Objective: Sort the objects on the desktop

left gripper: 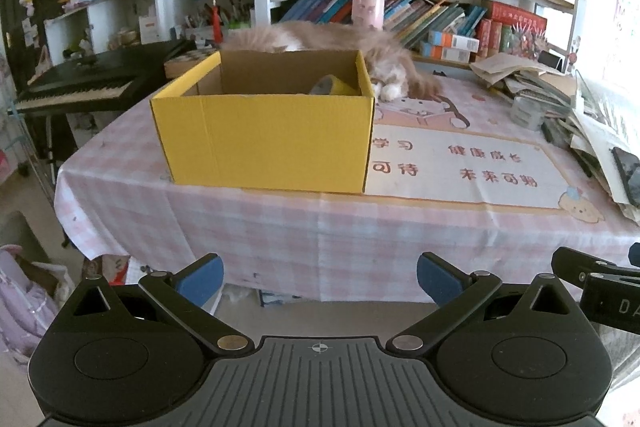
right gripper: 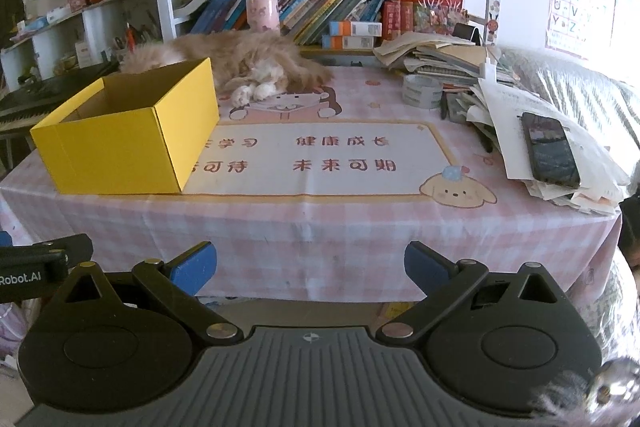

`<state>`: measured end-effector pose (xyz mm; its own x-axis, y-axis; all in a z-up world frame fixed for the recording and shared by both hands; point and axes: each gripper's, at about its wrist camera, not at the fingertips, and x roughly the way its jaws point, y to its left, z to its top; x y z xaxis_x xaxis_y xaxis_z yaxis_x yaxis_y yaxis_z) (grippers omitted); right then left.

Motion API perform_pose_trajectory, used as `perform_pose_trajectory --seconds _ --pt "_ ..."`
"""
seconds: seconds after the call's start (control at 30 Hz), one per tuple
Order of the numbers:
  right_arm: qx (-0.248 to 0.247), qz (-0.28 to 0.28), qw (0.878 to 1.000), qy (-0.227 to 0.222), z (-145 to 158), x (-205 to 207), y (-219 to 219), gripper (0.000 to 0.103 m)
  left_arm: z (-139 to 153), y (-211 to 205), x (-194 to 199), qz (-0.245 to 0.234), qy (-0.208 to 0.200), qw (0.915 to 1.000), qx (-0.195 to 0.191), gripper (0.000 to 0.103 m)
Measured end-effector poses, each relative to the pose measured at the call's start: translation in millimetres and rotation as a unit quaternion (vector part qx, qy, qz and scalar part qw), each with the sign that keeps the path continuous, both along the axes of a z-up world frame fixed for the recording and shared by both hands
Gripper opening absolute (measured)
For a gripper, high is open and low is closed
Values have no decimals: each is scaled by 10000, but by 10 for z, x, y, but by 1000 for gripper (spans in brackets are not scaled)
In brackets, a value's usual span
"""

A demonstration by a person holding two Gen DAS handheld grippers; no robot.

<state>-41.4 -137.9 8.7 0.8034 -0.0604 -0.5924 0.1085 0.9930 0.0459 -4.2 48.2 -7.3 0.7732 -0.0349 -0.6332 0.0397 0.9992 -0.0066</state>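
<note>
While we hold both grippers back from the table's near edge, the sorting looks only begun. One roll of tape (left gripper: pixel 329 85) already lies inside the yellow box (left gripper: pixel 264 139), leaning in its far right corner. We judge more is left: a grey tape roll (right gripper: pixel 422 91) sits on the tablecloth (right gripper: pixel 320 227) just beside the heap of papers (right gripper: pixel 520 107), and a phone (right gripper: pixel 551 149) rests on top of that heap. Our left gripper (left gripper: pixel 320 279) stands wide with nothing between its blue pads, facing the box, which lies well ahead of it. Our right gripper (right gripper: pixel 311 265) is equally wide and unladen; the grey roll lies far ahead and to its right, the box ahead to its left. A cat (right gripper: pixel 248 67) sprawls behind the box.
</note>
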Motion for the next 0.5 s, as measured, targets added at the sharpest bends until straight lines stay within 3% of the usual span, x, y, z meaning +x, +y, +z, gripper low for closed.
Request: perform_pose_trajectory --seconds 0.5 --pt "121 74 9996 231 -64 172 -93 101 -59 -18 139 60 192 9998 -10 103"
